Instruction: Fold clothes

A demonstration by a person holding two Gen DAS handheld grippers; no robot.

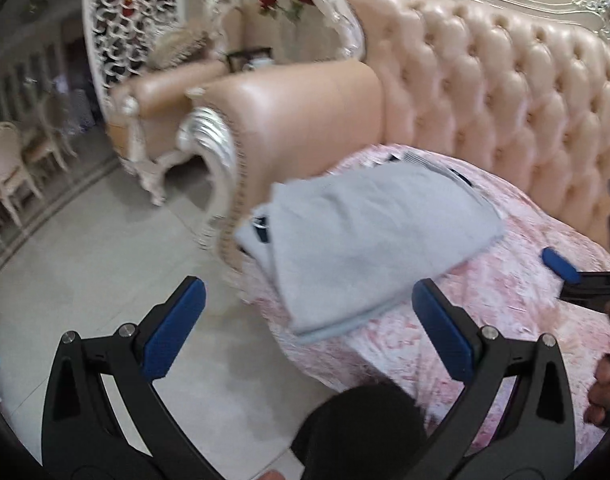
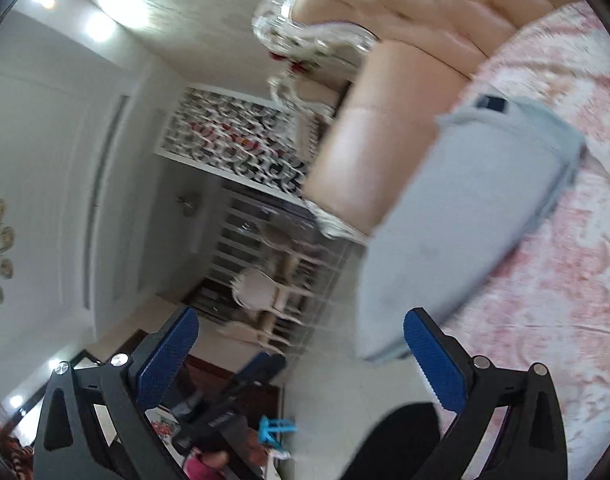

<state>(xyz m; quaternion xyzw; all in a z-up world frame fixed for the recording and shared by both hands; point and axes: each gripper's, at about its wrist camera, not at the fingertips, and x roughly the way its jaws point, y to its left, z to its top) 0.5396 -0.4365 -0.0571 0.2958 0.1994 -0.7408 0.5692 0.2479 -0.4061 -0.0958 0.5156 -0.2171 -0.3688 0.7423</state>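
A folded light grey-blue garment [image 1: 369,236] lies on the pink patterned cover [image 1: 517,312] of the sofa seat, beside the armrest. It also shows in the right wrist view [image 2: 465,216], tilted by the rolled camera. My left gripper [image 1: 305,324] is open and empty, held just in front of the garment's near edge. My right gripper [image 2: 301,356] is open and empty, close to the garment's near end. The right gripper's blue fingertips [image 1: 561,266] show at the right edge of the left wrist view. The left gripper [image 2: 233,396] shows low in the right wrist view.
A peach tufted sofa back [image 1: 525,92] rises behind the seat, with a padded armrest [image 1: 301,116] at its left. A second sofa [image 1: 165,104], dining chairs [image 1: 9,176] and a white lattice screen [image 1: 133,16] stand beyond the tiled floor [image 1: 105,264]. A dark knee [image 1: 361,432] is low.
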